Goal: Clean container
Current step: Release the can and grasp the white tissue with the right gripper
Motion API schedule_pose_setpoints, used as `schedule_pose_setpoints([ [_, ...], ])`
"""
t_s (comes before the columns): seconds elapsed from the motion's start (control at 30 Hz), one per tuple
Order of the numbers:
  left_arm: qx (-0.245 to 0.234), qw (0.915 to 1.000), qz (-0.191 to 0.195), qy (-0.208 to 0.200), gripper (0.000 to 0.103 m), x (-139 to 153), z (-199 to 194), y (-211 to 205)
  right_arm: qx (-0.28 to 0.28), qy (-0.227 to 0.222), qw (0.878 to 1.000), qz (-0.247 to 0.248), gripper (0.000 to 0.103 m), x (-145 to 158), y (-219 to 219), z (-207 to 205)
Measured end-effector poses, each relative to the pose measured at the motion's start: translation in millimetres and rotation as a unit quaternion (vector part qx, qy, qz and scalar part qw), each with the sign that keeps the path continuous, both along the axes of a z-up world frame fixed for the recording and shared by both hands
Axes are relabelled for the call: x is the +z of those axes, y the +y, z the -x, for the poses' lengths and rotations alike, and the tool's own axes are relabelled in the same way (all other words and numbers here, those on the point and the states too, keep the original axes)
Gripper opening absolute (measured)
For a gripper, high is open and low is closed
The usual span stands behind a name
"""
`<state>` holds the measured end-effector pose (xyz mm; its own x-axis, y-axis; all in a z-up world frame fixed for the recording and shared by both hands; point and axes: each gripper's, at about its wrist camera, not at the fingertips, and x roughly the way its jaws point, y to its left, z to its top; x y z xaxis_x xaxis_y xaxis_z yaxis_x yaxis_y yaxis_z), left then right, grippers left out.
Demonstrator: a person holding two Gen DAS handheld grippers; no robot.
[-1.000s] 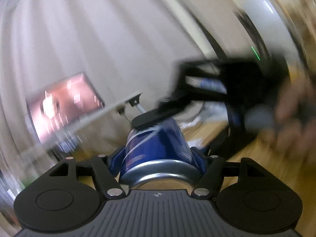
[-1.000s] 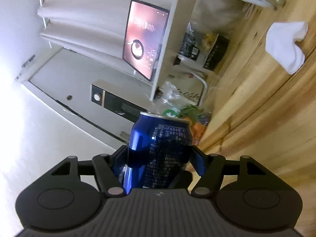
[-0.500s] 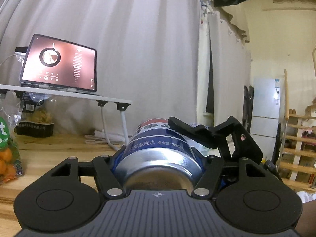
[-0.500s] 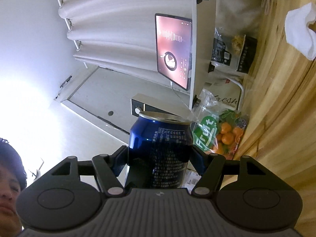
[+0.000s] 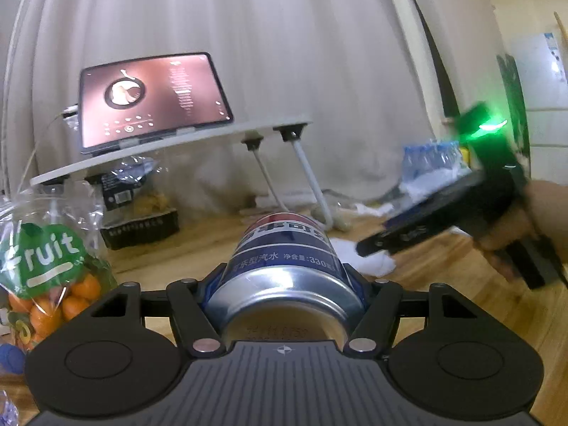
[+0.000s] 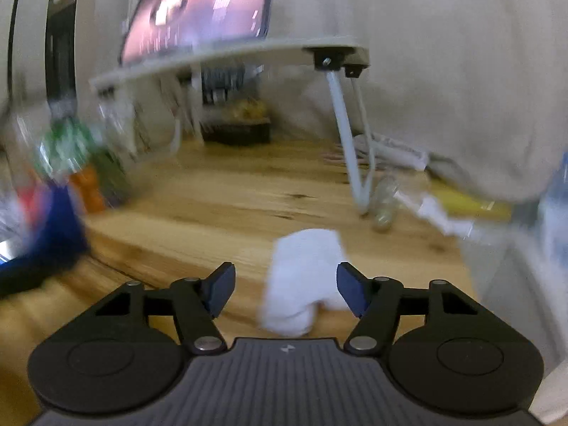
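A wooden table (image 6: 220,209) carries a white folding stand (image 5: 170,149) at the far side. Left gripper (image 5: 284,280) pinches a blue can (image 5: 287,252) lying level. Right gripper (image 6: 285,289) – jaws spread, just closing – hangs over a white cloth (image 6: 305,277), pads clear of it.

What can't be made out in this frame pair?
- Can, left wrist view: its bottom rim is cut off by the left hand-held gripper's body; its top faces away.
- Right hand-held gripper, left wrist view: motion blur hides its fingertips.
- Fruit bag, right wrist view: smeared, contents unreadable.
- White cloth, right wrist view: near edge hidden behind the gripper body.
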<state>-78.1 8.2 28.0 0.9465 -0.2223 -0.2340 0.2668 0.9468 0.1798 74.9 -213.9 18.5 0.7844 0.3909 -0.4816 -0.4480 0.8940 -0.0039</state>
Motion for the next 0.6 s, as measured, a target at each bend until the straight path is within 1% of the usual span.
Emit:
schedule_pose_setpoints([
  [0.03, -0.001, 1.0, -0.003, 0.001, 0.068, 0, 0, -1, 0.001, -0.001, 1.0, 0.02, 0.058, -1, 3, -8],
  [0.13, -0.007, 0.9996, -0.024, -0.01, 0.068, -2, 3, -9, 0.007, 0.019, 0.999, 0.033, 0.05, -6, 9, -30],
  [0.17, -0.009, 0.9993, -0.034, -0.015, 0.068, -2, 5, -12, 0.009, 0.025, 0.999, 0.041, 0.037, -8, 11, -37],
  [0.2, -0.011, 0.9989, -0.043, -0.018, 0.068, -3, 6, -15, 0.009, 0.027, 0.998, 0.052, 0.028, -10, 13, -41],
  [0.27, -0.012, 0.9985, -0.05, -0.021, 0.068, -3, 8, -18, 0.006, 0.031, 0.997, 0.077, 0.029, -17, 16, -47],
  [0.3, -0.013, 0.9985, -0.05, -0.02, 0.068, -3, 7, -17, 0.006, 0.037, 0.996, 0.08, 0.029, -19, 16, -49],
  [0.37, -0.014, 0.9986, -0.048, -0.014, 0.068, -3, 5, -17, 0.012, 0.046, 0.996, 0.072, 0.027, -20, 14, -51],
  [0.4, -0.015, 0.9986, -0.048, -0.012, 0.068, -3, 5, -17, 0.015, 0.05, 0.996, 0.068, 0.015, -20, 13, -52],
  [0.43, -0.015, 0.9986, -0.049, -0.013, 0.068, -3, 6, -17, 0.018, 0.054, 0.996, 0.063, 0.009, -19, 12, -52],
  [0.47, -0.015, 0.9985, -0.05, -0.014, 0.068, -4, 7, -17, 0.021, 0.052, 0.997, 0.061, 0.009, -18, 10, -51],
  [0.53, -0.017, 0.9982, -0.055, -0.016, 0.068, -4, 8, -19, 0.025, 0.032, 0.997, 0.061, 0.009, -13, 8, -42],
  [0.57, -0.017, 0.9981, -0.057, -0.015, 0.068, -4, 8, -19, 0.034, 0.028, 0.998, 0.045, 0.009, -7, 6, -35],
  [0.6, -0.018, 0.9981, -0.058, -0.014, 0.068, -4, 8, -20, 0.049, 0.026, 0.998, 0.017, 0.009, 3, 4, -25],
])
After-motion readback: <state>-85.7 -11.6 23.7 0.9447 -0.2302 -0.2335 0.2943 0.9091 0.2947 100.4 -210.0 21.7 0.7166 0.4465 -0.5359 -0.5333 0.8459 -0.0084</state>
